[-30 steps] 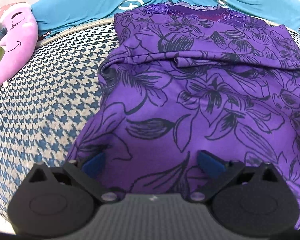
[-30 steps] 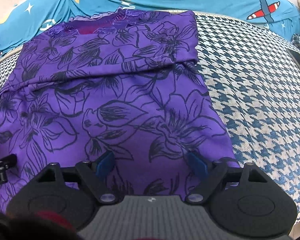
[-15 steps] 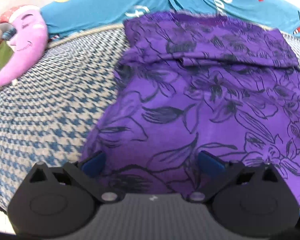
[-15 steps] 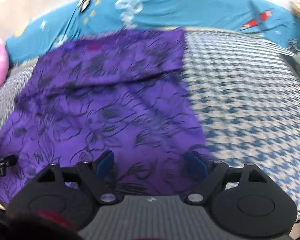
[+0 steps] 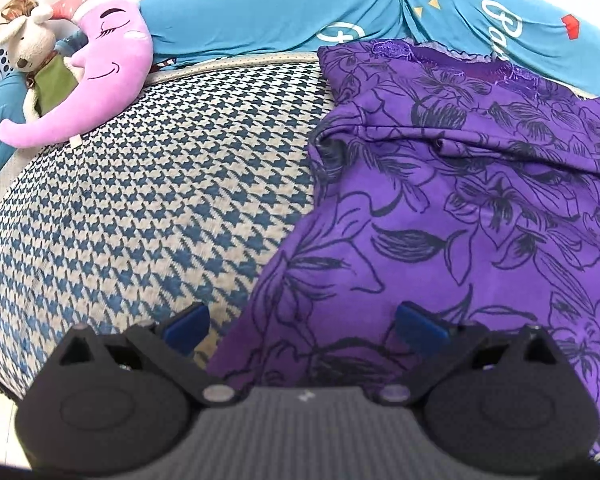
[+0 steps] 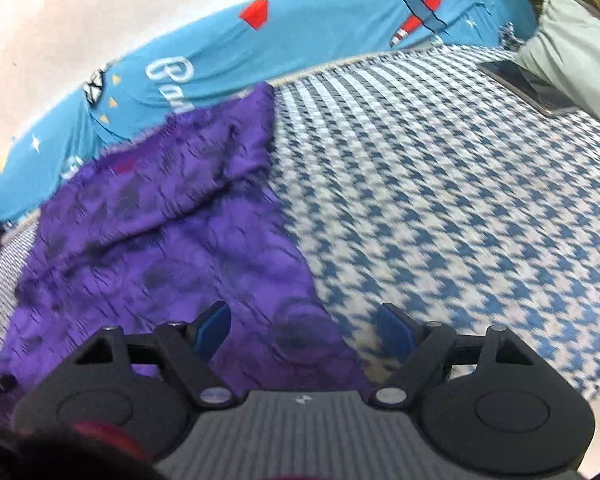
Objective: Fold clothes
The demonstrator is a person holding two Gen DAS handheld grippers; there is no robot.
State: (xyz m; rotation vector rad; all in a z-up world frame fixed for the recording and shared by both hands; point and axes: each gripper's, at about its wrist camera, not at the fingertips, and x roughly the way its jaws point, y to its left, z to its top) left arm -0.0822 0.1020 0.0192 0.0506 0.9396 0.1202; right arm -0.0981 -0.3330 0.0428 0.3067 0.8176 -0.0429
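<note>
While both hand-held grippers hang over the near edge of the bed (image 5: 148,208), the purple top (image 5: 460,216) lies spread on the houndstooth cover, its lacy neckline up at the far edge against the blue bolster (image 5: 260,12) and its hem down at the near edge. A ridge of cloth runs across it below the neckline, so part of it already lies doubled over; whether that is a fold made or just a rumple, these views don't settle.

Left hand-held gripper (image 5: 300,326): jaws wide apart, nothing between them, straddling the top's left hem corner. Right hand-held gripper (image 6: 306,326): also gaping and empty, astride the right hem corner, though that view is smeared with blur.

This fabric looks thin, light and limp, probably slick too. It will drape and sag from any pinch point, and one layer may slide over another. My call is that the hem corners are the places to take it, each pinched right at the edge so both layers are caught, with the cloth kept taut between the two grips. A pink moon cushion (image 5: 96,68) sits at the far left corner, well clear.
</note>
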